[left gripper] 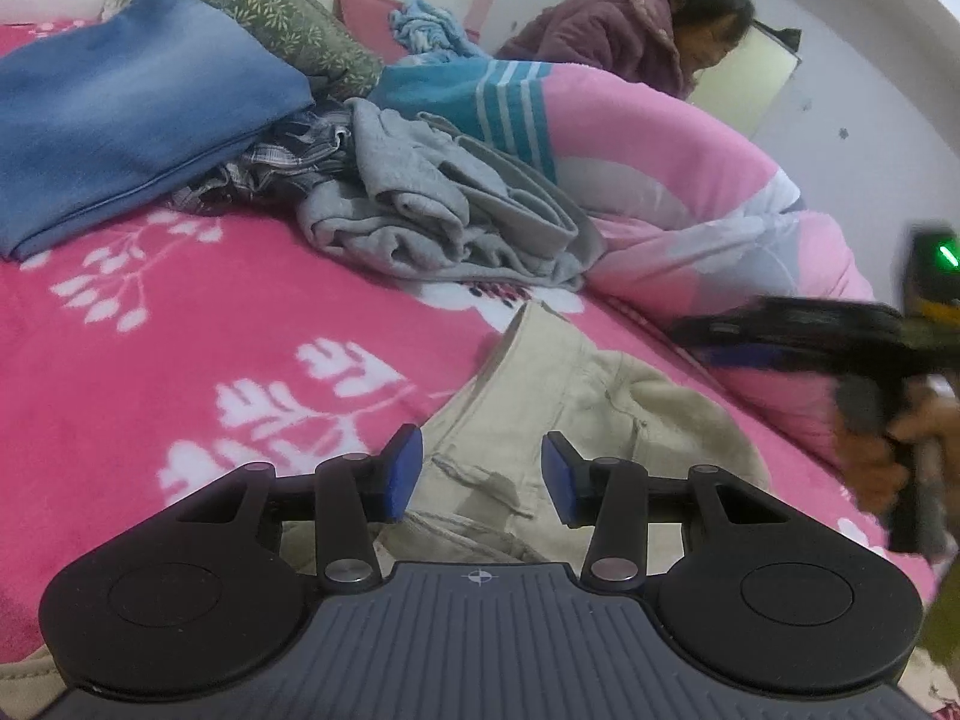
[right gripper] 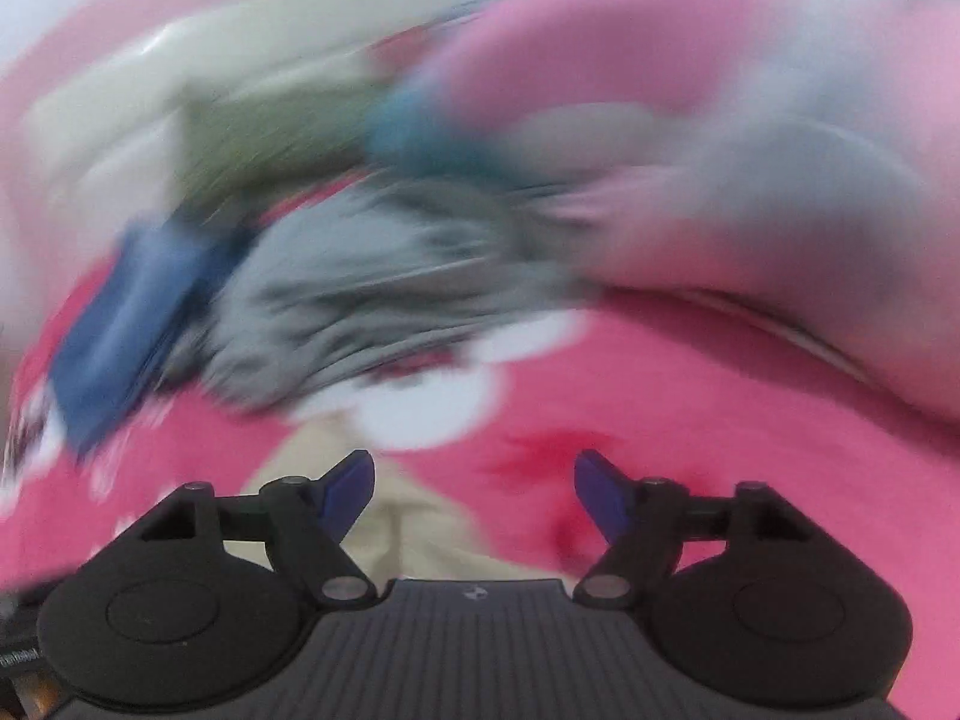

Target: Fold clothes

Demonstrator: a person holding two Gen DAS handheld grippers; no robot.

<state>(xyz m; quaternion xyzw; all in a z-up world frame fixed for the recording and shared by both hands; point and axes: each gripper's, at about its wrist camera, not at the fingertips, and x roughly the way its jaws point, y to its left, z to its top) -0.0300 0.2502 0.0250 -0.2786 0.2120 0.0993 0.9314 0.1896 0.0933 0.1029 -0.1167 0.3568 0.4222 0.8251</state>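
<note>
beige trousers (left gripper: 540,420) lying on the pink floral bed blanket (left gripper: 180,360), crumpled grey garment (left gripper: 444,210) beyond. left gripper (left gripper: 477,474) above the trousers, fingers apart, pressing nothing. right gripper (right gripper: 474,495) blurred, fingers spread, empty.

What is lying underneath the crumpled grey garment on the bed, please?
The grey garment rests on the pink floral blanket. A checked cloth pokes out from beneath its left edge, tucked against the folded blue fabric. Anything directly beneath the heap is covered.
</note>
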